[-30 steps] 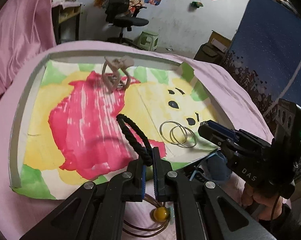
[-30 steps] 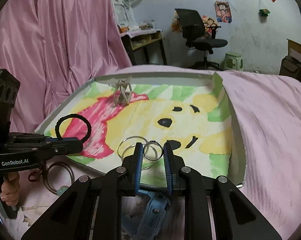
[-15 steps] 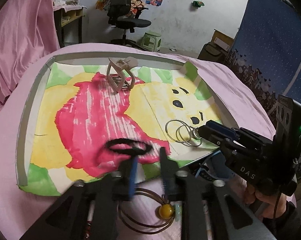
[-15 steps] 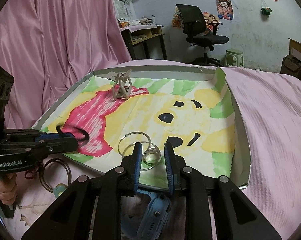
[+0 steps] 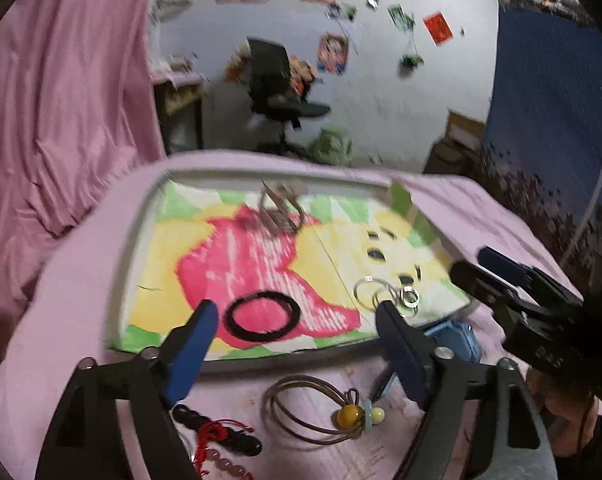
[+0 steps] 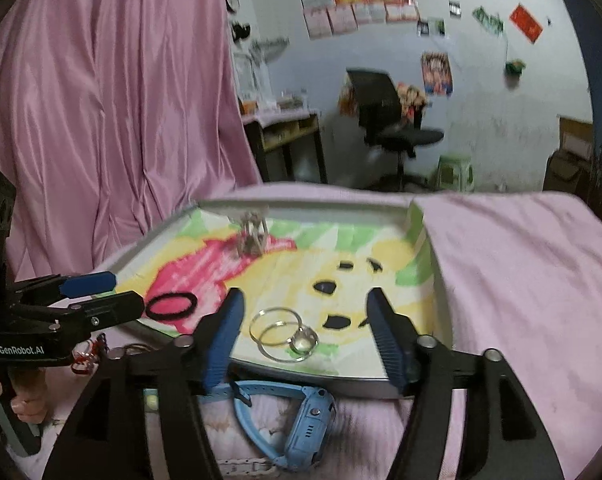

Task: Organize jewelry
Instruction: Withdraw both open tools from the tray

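A pink cloth [image 6: 513, 264] covered the surface. On it lay a shallow grey tray [image 5: 119, 276] lined with a crayon-bright bear drawing [image 6: 341, 280]. Both hand-held grippers gaped wide and empty: the left hand-held gripper [image 5: 297, 320] at the tray's near rim over a fuzzy black hair tie [image 5: 263, 315], the right hand-held gripper [image 6: 305, 312] over thin silver hoops [image 6: 275, 330] touching a small ring [image 6: 304, 339]. A blue plastic watch [image 6: 297, 420] lay outside the tray, near a brown cord bracelet [image 5: 313, 412] with round yellow beads.
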A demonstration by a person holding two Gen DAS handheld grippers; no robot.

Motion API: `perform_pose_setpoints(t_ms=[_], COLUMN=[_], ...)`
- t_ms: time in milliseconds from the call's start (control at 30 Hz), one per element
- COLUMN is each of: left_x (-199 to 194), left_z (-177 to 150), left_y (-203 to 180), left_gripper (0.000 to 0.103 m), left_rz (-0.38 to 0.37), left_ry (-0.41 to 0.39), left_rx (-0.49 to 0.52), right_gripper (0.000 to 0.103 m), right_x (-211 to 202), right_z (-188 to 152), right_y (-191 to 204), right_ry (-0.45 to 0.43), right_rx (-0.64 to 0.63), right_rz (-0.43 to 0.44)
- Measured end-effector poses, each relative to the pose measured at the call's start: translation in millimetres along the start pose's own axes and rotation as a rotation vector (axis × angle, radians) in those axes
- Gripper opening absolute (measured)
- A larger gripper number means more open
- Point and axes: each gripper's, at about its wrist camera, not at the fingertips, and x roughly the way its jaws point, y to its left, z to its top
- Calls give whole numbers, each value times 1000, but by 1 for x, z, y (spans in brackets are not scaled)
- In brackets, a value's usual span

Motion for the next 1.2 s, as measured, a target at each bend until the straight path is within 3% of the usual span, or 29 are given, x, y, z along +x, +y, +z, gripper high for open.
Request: perform_pose_setpoints(t_ms=[100, 200, 333, 467, 700, 1000, 1200], left_x=[-18, -38, -64, -85, -108, -123, -121], left_z=[-3, -8, -18, -28, -45, -70, -85], left_y=[2, 6, 10, 13, 20, 35, 50], left_gripper=[91, 97, 103, 103, 103, 103, 103], left_rz=[33, 57, 82, 103, 125, 124, 107], left_ry=[-70, -139, -226, -283, -310, -278, -206], left_rx=[-18, -38, -48, -40, -31, -21, -36], right_gripper=[76, 94, 102, 102, 102, 102, 102], right_x=[-19, -39, -65, -82, -102, -113, -112], right_z=[3, 4, 5, 4, -9, -27, -37], right_y=[5, 12, 22, 32, 50, 65, 70], right_ry=[-60, -117, -188, -227, -241, -196, -136], right_rx=[-7, -24, -41, -41, -68, -96, -105], right_rz=[6, -3, -18, -20, -29, -23, -29])
